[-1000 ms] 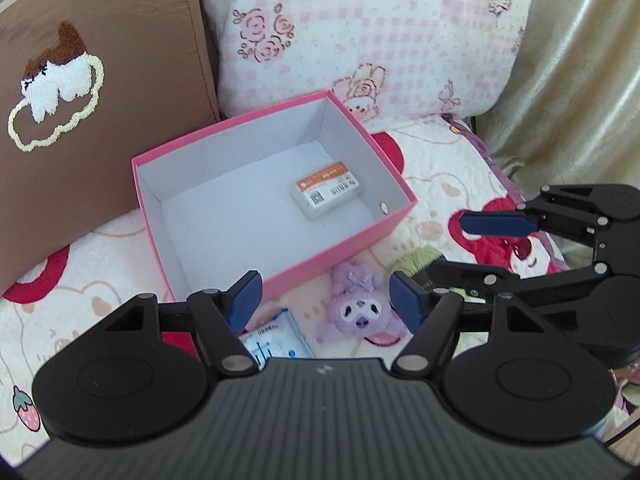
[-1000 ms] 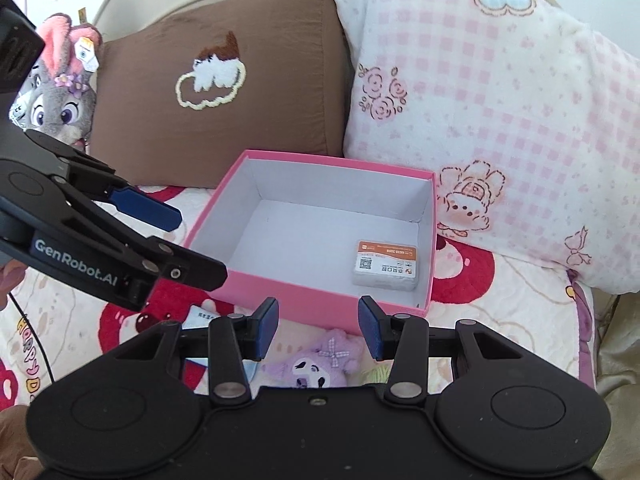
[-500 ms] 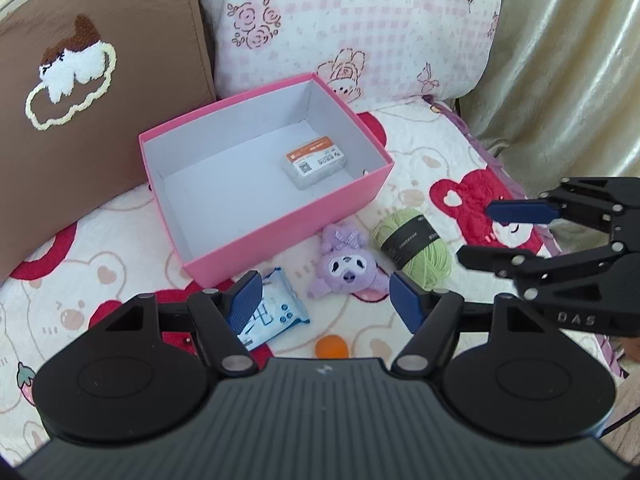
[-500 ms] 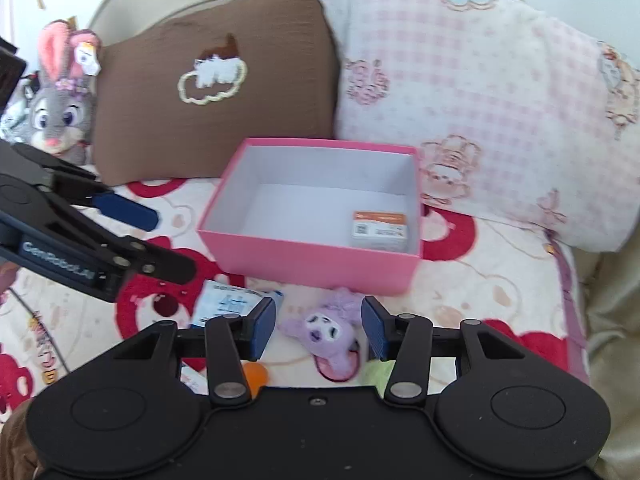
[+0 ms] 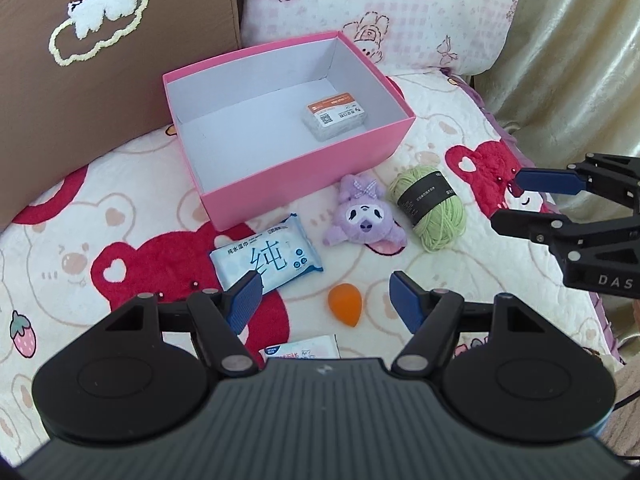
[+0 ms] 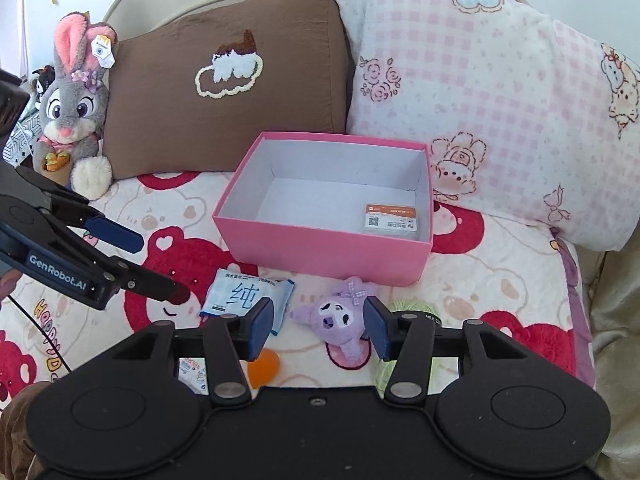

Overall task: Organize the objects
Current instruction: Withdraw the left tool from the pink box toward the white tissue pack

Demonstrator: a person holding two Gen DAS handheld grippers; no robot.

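Left wrist view: a pink box [image 5: 308, 184] sits on the bed before a brown pillow [image 5: 100, 80], holding one small labelled pack [image 5: 336, 120]. Just in front lie wet wipes [image 5: 266, 258], a purple plush [image 5: 362, 216], green yarn [image 5: 434, 210] and an orange sponge [image 5: 345, 309] – all loose. Left tool [image 5: 322, 302] gapes empty; right tool [image 6: 318, 326] (jaws opening) grips nothing.

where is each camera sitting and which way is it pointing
Left wrist: on the left gripper, angled down at the pink box and blanket; its open fingers show, the right gripper at the right edge.
Right wrist: on the right gripper, jaws opening and empty, facing the pillows; the left gripper enters from the left.
Shared: box, purple plush, wipes pack.
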